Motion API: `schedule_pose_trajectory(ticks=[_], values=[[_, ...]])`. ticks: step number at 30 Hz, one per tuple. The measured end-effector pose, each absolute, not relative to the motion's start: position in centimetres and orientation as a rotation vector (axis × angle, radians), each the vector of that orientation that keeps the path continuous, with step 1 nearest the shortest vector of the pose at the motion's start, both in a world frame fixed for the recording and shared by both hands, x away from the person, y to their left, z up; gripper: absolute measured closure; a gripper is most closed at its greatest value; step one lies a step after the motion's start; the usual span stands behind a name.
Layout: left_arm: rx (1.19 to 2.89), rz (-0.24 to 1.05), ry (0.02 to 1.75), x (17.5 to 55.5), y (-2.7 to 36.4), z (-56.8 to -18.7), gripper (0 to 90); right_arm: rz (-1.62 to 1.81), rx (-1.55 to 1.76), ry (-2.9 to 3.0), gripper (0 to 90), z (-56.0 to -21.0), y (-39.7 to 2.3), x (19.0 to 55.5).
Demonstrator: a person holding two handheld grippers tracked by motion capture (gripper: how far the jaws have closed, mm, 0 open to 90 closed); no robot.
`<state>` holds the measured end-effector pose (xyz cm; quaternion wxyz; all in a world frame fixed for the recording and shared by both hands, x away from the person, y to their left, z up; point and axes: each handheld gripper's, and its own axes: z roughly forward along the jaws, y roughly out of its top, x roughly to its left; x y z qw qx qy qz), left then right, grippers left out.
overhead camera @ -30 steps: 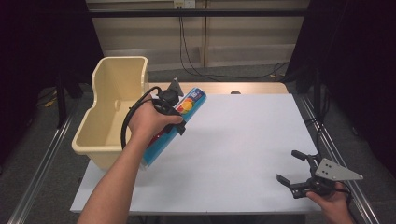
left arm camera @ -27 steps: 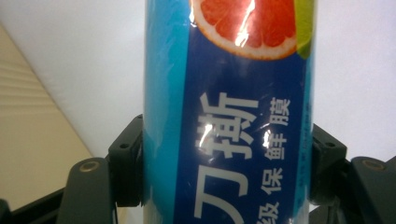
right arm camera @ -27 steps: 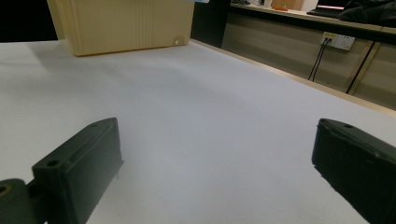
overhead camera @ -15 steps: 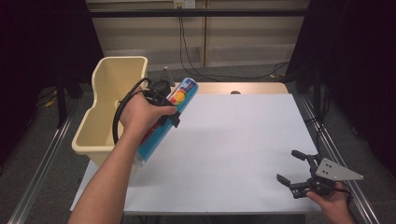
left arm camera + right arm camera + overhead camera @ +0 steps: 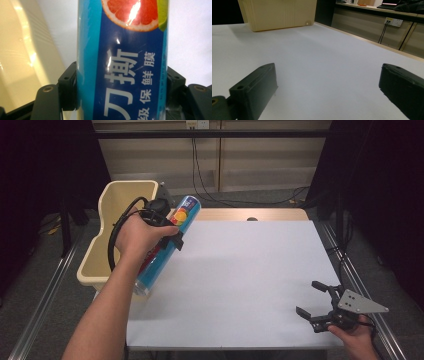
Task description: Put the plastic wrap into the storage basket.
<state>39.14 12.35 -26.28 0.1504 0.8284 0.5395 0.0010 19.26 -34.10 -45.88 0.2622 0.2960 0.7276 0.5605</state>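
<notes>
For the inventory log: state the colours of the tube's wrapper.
Light and dark blue tube, white characters, a pink grapefruit slice; clearest in the left gripper view.

Blue tube (image 5: 122,65) ends beyond frame edges

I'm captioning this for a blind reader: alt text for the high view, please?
A person's left gripper holds a blue tube tilted beside a cream bin at a white table. The right gripper rests open near the front right corner.
</notes>
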Motion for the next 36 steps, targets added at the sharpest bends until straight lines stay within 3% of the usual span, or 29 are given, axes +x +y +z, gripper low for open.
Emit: schedule_pose_trajectory(ticks=[36], values=[[2.207,0.106,1.761,38.4,18.0,-24.2,32.1,1.534,0.797,1.961,1.1,-45.8,-34.1,19.3]])
